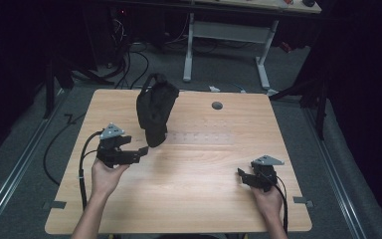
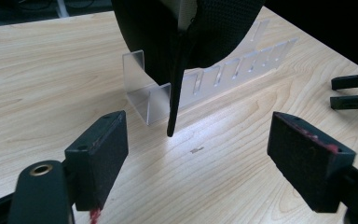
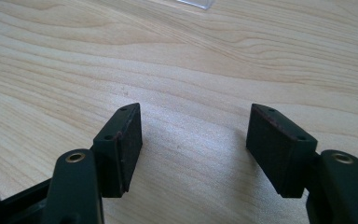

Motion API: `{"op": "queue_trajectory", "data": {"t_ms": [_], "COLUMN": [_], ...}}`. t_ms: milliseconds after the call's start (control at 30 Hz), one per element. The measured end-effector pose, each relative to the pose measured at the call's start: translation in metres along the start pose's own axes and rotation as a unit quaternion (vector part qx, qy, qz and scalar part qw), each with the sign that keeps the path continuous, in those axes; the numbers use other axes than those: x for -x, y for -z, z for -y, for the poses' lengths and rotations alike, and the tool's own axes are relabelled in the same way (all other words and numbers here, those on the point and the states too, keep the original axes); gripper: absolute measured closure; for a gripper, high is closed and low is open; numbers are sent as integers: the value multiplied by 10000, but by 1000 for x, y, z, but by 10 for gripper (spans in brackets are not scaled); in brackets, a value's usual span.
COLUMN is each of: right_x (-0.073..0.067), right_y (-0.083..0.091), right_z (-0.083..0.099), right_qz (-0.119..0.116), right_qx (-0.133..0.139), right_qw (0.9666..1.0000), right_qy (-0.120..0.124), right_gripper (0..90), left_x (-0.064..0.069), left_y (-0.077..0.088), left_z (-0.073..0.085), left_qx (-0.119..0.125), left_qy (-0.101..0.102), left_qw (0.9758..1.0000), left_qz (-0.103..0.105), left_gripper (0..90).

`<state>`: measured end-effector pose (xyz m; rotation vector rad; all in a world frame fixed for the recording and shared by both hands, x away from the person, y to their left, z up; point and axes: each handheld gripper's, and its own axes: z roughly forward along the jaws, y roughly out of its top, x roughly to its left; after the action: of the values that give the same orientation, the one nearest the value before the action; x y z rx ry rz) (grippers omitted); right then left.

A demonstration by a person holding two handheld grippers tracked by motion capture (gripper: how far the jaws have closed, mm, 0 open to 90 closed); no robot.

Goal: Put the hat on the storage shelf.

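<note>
Dim room, wooden table [image 1: 199, 189], grey floor [image 1: 25, 169]

We are looking down and forward on the desk [image 1: 189, 199] from high above its near edge. From the left claw [image 2: 196, 154] we are peering low and close at the clear rack [image 2: 200, 84] near the desk's middle. From the right claw [image 3: 196, 144] we are skimming bare wood; both claw views are sharing that rack [image 3: 196, 3].
</note>
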<state>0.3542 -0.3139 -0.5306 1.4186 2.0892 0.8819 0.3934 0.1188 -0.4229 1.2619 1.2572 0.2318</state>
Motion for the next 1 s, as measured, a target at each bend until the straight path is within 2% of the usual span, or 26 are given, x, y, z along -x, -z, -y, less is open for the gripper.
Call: {"op": "queue_trajectory", "data": {"t_ms": [300, 433, 700, 1000], "right_x": [0, 0, 0, 0], "right_y": [0, 0, 0, 0], "right_z": [0, 0, 0, 0], "right_qz": [-1, -1, -1, 0], "right_qx": [1, 2, 1, 0], "right_qw": [10000, 10000, 10000, 10000], "right_qy": [-2, -4, -8, -10], "right_gripper": [361, 361, 361, 361], "left_x": [-3, -3, -4, -7], "left_y": [11, 15, 23, 28], "left_z": [1, 6, 8, 17], "left_qx": [72, 68, 117, 6], "left_qy": [9, -166, -143, -135], "left_qw": [10000, 9998, 9998, 9999], "left_qz": [-19, -124, -126, -91], "left_gripper": [207, 207, 206, 200]}}
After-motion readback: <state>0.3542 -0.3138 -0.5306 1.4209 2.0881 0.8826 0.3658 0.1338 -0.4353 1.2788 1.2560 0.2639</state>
